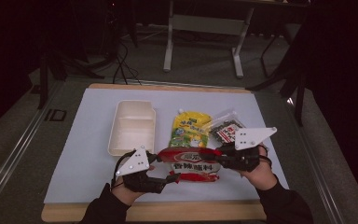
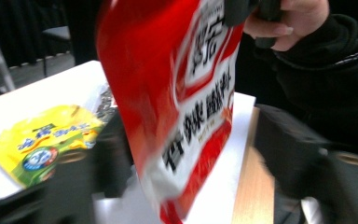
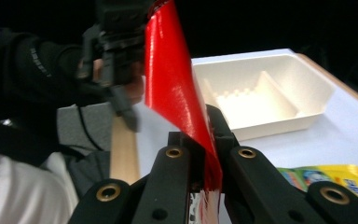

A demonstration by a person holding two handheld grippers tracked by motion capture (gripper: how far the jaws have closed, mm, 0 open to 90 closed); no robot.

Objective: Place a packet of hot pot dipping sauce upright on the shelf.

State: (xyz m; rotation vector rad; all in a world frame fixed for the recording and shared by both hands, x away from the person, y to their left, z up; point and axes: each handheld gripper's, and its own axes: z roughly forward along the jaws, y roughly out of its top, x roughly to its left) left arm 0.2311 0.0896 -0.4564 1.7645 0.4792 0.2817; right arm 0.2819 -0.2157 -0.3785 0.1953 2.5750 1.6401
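A red seasoning pouch (image 1: 191, 165) hangs stretched between my two grippers above the table's front edge. In the right gripper view my right gripper (image 3: 209, 135) is shut on one end of the red pouch (image 3: 168, 84), which rises edge-on from the jaws. In the high view that right gripper (image 1: 213, 151) holds the pouch's right end. My left gripper (image 1: 170, 177) is at the pouch's lower left corner. In the left gripper view its blurred jaws stand wide apart on either side of the pouch (image 2: 186, 93), so the left gripper (image 2: 191, 135) looks open.
A white two-compartment tray (image 1: 114, 128) lies at the left of the white mat. A yellow pouch (image 1: 191, 128) and a dark clear-wrapped packet (image 1: 226, 128) lie behind the red pouch. The table's wooden front edge (image 1: 168, 212) runs just below my hands.
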